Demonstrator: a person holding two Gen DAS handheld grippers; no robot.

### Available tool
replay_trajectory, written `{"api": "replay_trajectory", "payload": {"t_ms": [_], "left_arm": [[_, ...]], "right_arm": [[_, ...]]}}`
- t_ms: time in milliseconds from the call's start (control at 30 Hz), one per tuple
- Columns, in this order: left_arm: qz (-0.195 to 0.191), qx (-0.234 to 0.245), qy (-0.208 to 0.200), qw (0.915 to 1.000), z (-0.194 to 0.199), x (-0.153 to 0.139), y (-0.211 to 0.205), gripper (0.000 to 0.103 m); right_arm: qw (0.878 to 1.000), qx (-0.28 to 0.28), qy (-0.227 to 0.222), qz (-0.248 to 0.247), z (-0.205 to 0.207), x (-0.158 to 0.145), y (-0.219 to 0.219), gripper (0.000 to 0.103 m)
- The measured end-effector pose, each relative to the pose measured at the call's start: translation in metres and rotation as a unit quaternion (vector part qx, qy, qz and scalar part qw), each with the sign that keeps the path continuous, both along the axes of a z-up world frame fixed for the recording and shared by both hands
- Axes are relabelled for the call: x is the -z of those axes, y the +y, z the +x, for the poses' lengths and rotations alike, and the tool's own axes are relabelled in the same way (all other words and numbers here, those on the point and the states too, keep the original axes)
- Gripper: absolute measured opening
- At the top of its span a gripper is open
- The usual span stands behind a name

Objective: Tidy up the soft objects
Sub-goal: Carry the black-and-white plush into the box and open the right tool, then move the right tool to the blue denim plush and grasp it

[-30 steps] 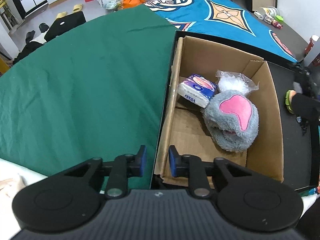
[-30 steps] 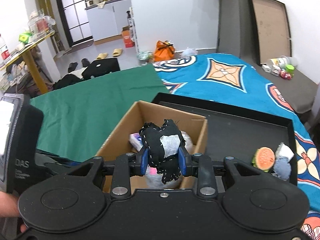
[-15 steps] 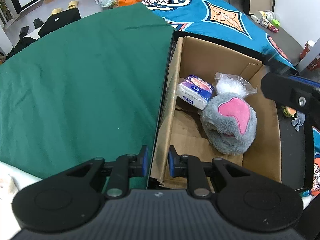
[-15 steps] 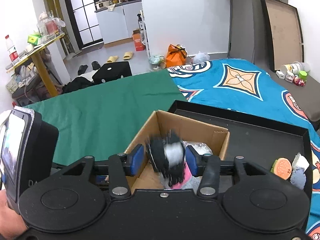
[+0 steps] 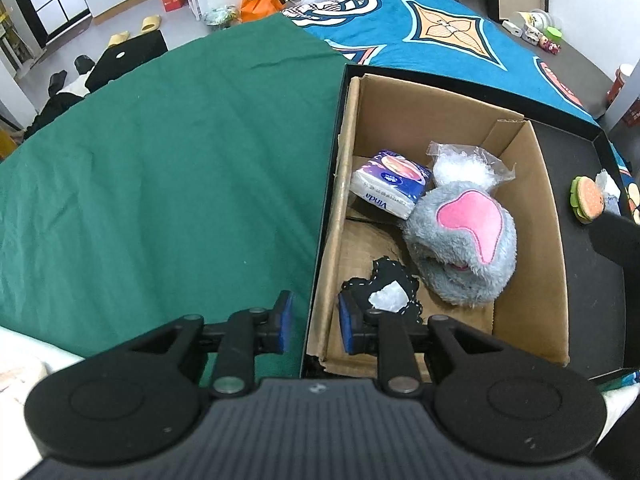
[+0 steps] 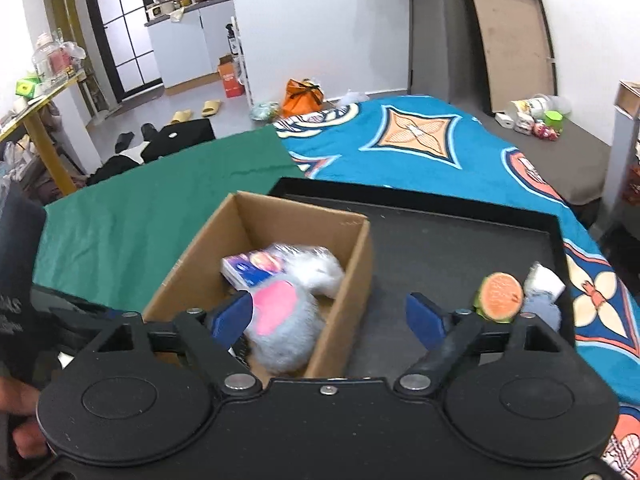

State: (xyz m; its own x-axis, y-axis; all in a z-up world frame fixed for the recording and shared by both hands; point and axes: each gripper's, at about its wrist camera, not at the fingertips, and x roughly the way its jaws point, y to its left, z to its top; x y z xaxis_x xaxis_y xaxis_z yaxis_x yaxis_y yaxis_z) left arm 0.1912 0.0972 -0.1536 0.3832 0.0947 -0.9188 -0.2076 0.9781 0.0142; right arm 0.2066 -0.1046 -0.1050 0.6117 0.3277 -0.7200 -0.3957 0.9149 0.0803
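Left gripper (image 5: pixel 314 326): lower centre of the left wrist view; its jaws stood narrowly apart and were opening, straddling the near left wall of the open brown cardboard box (image 5: pixel 552 216) without visibly pressing on it.
Right gripper (image 6: pixel 330 318): lower centre of the right wrist view; its jaws were spread wide and opening, with nothing pinched between them.
Black fabric piece with white dashed stitching and a pale patch (image 5: pixel 384 290): lay on the box floor at the near left corner, just beside the grey toy.
Grey plush toy with a pink patch (image 5: pixel 464 248): rested at the middle of the box, right of centre in the left wrist view; blurred in the right wrist view (image 6: pixel 280 320).
White and purple tissue pack (image 5: pixel 390 186): lay against the left wall of the box, touching the grey toy.
Clear plastic bag of white stuffing (image 5: pixel 460 166): sat at the far end of the box, behind the grey toy.
Shallow black tray (image 6: pixel 460 248): carried the box at its left side.
Burger-shaped soft toy (image 6: pixel 500 296): stood at the tray's right edge, well apart from the box.
Small grey-and-white soft items (image 6: pixel 542 290): lay just beside the burger toy; their kind could not be told.
Green cloth (image 5: pixel 160 168): covered the bed in the left half of the left wrist view.
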Motion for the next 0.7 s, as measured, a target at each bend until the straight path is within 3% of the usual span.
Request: {"api": "replay_trajectory", "payload": {"t_ms": [233, 400, 467, 700], "left_arm": [[0.025, 0.005, 0.003, 0.9997, 0.0, -0.004, -0.01, 0.028], [0.04, 0.013, -0.003, 0.9991, 0.001, -0.01, -0.021, 0.047], [0.051, 0.019, -0.004, 0.9985, 0.001, -0.011, -0.028, 0.05], [0.074, 0.021, 0.014, 0.9969, 0.007, -0.007, -0.037, 0.052]], "right_arm": [[1.0, 0.031, 0.004, 0.005, 0.003, 0.006, -0.031, 0.091], [0.999, 0.05, 0.007, 0.012, 0.009, 0.012, -0.05, 0.092], [0.998, 0.058, 0.01, 0.015, 0.012, 0.014, -0.057, 0.092], [0.997, 0.073, 0.007, 0.014, 0.02, 0.023, -0.079, 0.092]]}}
